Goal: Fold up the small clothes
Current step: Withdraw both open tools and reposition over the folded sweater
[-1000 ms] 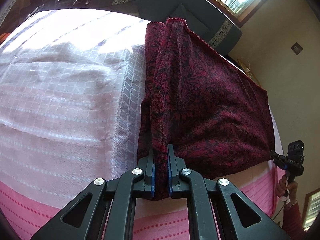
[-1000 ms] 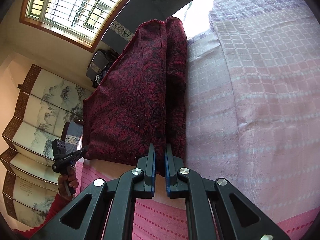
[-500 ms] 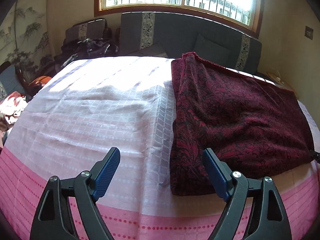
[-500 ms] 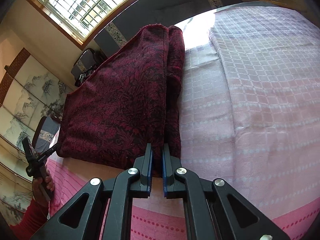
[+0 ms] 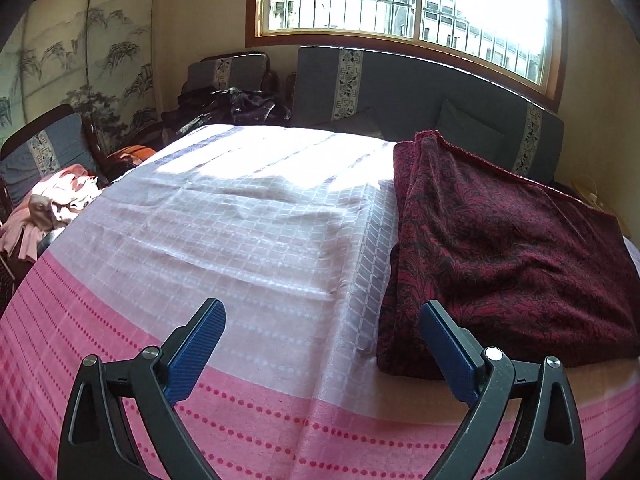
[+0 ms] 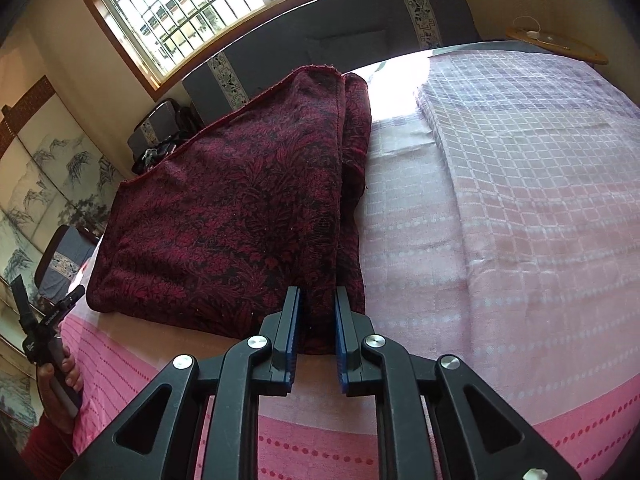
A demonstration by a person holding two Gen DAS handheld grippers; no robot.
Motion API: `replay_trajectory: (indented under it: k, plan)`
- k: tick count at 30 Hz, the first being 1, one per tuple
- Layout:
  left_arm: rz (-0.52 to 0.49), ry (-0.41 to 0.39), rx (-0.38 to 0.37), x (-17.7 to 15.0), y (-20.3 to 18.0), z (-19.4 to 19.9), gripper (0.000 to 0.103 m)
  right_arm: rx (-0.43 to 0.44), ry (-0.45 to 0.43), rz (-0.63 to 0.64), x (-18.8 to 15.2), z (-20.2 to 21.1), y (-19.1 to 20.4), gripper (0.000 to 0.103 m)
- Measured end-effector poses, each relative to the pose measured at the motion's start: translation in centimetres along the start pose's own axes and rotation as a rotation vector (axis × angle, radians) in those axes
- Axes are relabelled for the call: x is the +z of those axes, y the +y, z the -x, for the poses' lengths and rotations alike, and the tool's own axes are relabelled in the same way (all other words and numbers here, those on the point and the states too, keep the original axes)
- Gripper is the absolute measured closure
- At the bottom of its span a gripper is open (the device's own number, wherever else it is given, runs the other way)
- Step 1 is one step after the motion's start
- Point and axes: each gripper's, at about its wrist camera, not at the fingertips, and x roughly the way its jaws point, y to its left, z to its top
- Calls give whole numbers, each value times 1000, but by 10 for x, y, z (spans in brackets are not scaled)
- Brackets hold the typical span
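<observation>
A dark red patterned cloth (image 5: 500, 248) lies folded on the pink and white checked bedspread (image 5: 260, 220). My left gripper (image 5: 320, 306) hovers just left of the cloth's near corner. Its jaws are opening wide, with only bedspread between them. In the right wrist view the cloth (image 6: 224, 216) stretches away to the left. My right gripper (image 6: 318, 292) has its jaws opening a little, and the cloth's near folded edge still fills the narrow gap between the pads. A hand (image 6: 60, 376) holds the left gripper (image 6: 40, 320) past the cloth's other near corner.
A dark grey sofa (image 5: 400, 88) runs along the bed's far side under a barred window. A heap of pale clothes (image 5: 52, 204) lies at the left beside a painted folding screen (image 5: 80, 60). A round wooden table (image 6: 556, 42) stands at the far right corner.
The left gripper let go of the cloth's corner, opened wide and tilted up, bringing the window into view. The cloth settled flat on the bed. The right jaws parted slightly.
</observation>
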Motion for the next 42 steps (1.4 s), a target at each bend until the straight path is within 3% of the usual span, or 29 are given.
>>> replay_trajectory:
  k: [6, 8, 10, 15, 34, 42]
  plan:
    - [-29, -35, 38, -2, -5, 5, 4, -26, -22, 69, -6, 3, 12, 74]
    - [-33, -50, 47, -2, -6, 8, 3, -31, -33, 90, -8, 5, 16, 59]
    - [-38, -57, 54, -3, -7, 10, 2, -88, -62, 78, -9, 11, 14, 30]
    - [-51, -62, 68, -3, -10, 10, 2, -83, -125, 30, -10, 24, 5, 30]
    - [-68, -65, 89, -4, -16, 11, 1, -198, -140, 39, -9, 27, 9, 24]
    - [-76, -69, 94, -4, -17, 11, 0, -290, -155, 54, -8, 28, 13, 24]
